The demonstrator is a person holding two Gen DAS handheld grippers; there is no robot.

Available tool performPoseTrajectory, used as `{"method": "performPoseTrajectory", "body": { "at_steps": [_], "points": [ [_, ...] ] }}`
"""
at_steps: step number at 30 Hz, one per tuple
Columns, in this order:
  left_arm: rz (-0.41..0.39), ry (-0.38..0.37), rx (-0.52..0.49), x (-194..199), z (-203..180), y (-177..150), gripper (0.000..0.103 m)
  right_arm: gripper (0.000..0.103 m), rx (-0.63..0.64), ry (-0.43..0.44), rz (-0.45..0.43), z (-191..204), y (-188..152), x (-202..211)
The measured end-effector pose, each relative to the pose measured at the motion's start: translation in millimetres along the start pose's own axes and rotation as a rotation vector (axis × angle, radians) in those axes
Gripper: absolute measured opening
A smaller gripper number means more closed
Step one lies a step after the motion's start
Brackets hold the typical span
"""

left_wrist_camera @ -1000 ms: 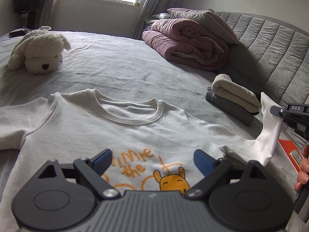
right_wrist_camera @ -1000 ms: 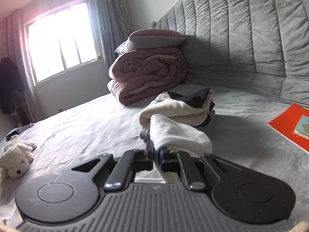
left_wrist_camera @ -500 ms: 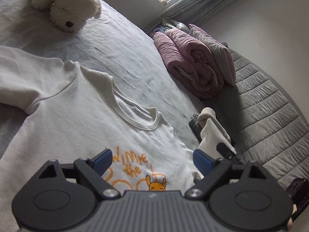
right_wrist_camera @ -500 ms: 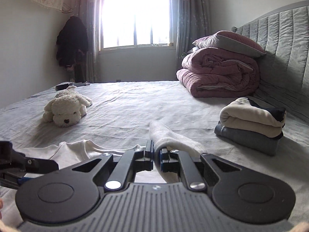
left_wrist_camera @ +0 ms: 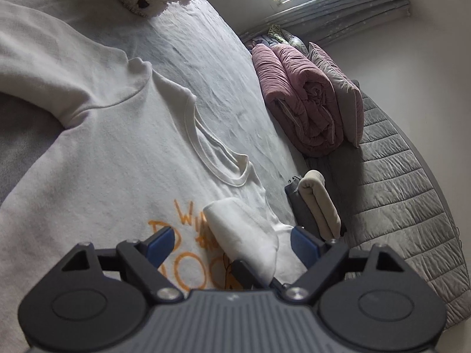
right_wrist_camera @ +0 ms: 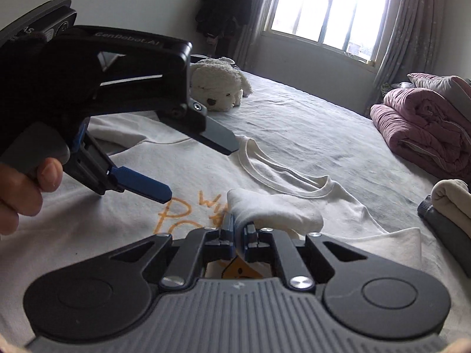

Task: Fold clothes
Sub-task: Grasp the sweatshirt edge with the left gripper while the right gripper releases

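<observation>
Your right gripper [right_wrist_camera: 239,236] pinches the sleeve [right_wrist_camera: 273,210] over the shirt [right_wrist_camera: 117,206], left gripper [left_wrist_camera: 226,245] wide; release crooked and it bunches.

Black claw [right_wrist_camera: 239,232] bodies, blue fingertips [right_wrist_camera: 147,187], silver screws, faint "Genrobot.AI" lettering, perhaps

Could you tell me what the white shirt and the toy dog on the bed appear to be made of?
Shirt: soft matte knit, probably cotton jersey, judging by its ribbed collar, limp creases and printed orange lettering. Toy dog: shaggy cream plush, likely synthetic pile, with a dark nose.
</observation>
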State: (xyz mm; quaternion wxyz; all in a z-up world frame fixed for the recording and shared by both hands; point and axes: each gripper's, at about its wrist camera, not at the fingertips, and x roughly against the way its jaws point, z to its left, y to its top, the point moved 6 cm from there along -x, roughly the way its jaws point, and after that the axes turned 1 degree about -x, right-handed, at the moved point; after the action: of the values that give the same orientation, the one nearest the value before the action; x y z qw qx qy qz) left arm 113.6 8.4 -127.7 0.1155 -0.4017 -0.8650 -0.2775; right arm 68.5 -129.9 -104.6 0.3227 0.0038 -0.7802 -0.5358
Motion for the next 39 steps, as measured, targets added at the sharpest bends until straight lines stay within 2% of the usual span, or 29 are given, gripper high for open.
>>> {"method": "performPoseTrajectory", "body": {
  "at_steps": [3,5,11,16,18,24,26,28,31,33,35,39],
  "points": [
    [0.002,0.007,0.010,-2,2,-1,0.083,0.010,0.036,0.020,0.026,9,-5,-2],
    [0.004,0.011,0.011,-1,3,-2,0.082,0.015,0.062,0.028,0.035,15,-8,-2],
    [0.008,0.009,0.017,1,3,-2,0.082,0.016,0.161,0.068,0.012,33,-7,8],
    [-0.002,-0.004,0.047,5,5,0,0.081,0.016,0.186,0.069,0.012,37,-8,9],
    [0.000,0.023,0.029,5,4,-1,0.077,0.016,0.194,0.068,0.013,37,-9,9],
    [0.014,0.175,-0.018,7,8,-3,0.055,0.021,0.217,0.064,0.015,40,-10,9],
    [0.021,0.221,-0.031,10,9,-3,0.042,0.023,0.225,0.063,0.016,41,-10,9],
    [0.035,0.277,-0.053,11,10,-4,0.033,0.026,0.233,0.062,0.016,42,-11,10],
    [0.052,0.375,-0.107,14,8,-6,0.005,0.031,0.239,0.049,0.014,41,-12,8],
    [0.042,0.397,-0.136,17,4,-4,0.004,0.037,0.243,0.036,0.010,41,-12,8],
    [0.023,0.409,-0.173,21,-4,0,0.004,0.047,0.248,0.015,0.002,37,-11,7],
    [-0.035,0.432,-0.280,28,-28,12,0.004,0.052,0.238,-0.048,-0.004,23,-12,3]
  ]
}}
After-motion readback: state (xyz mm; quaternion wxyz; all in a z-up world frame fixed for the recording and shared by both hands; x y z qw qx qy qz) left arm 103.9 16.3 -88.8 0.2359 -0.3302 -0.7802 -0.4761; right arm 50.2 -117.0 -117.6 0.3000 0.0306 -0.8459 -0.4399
